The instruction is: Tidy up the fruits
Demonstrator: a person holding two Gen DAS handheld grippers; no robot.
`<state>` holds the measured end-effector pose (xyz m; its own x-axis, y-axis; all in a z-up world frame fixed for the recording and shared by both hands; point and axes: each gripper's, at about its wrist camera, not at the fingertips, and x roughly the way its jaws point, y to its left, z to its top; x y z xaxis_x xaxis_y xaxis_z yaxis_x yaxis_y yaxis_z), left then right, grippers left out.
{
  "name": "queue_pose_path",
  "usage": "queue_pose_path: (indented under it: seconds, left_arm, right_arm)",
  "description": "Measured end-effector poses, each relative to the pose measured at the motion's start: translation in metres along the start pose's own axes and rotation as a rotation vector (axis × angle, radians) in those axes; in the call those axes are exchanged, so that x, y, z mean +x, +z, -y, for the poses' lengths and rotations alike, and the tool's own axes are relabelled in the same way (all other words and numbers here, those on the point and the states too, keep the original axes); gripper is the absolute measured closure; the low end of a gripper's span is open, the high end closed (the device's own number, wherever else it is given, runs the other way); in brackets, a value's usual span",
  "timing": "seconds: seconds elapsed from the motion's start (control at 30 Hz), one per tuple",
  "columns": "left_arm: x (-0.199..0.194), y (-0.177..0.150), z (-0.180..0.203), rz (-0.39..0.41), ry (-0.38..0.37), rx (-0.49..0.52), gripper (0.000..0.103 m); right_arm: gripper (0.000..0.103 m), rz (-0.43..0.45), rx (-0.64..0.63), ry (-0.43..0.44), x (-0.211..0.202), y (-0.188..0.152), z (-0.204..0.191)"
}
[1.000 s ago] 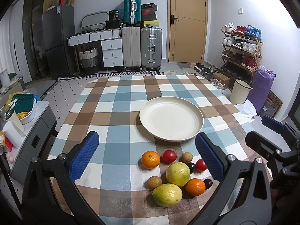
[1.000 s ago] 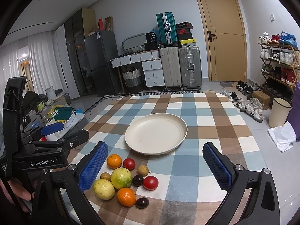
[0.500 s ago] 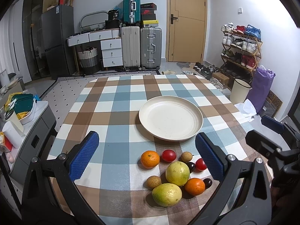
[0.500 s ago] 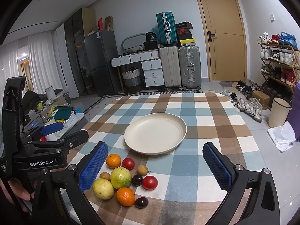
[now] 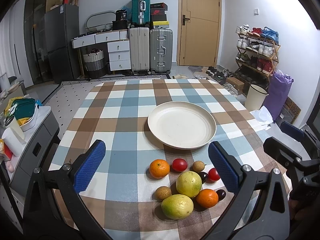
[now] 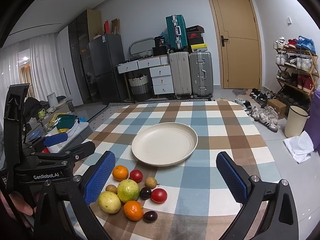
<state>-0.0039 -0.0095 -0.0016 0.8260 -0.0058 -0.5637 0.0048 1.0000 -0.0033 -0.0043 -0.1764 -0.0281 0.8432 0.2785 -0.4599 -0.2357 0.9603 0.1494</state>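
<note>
Cream plate (image 5: 181, 128) bare; fruits (image 5: 188, 182) all on bench (unsorted); my left gripper (image 5: 158, 168) and right gripper (image 6: 166, 178) jaws spread, empty.

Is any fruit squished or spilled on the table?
No, nothing stands out. The fruits sit whole in a cluster on the checked cloth, and the plate is bare and level.

Both wrist cams sit low at the bench (image 5: 128, 108) near edge, facing the far edge; both share the plate (image 5: 210, 118) (image 6: 192, 132).
</note>
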Motion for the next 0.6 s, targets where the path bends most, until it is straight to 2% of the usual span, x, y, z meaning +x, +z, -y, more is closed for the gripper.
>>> queue_pose_path:
  seconds: [0.6]
  left_arm:
    - [0.0011, -0.007, 0.0049, -0.009, -0.006, 0.001, 0.0]
  right_arm:
    - [0.0, -0.003, 0.005, -0.005, -0.0016, -0.0037, 0.0028]
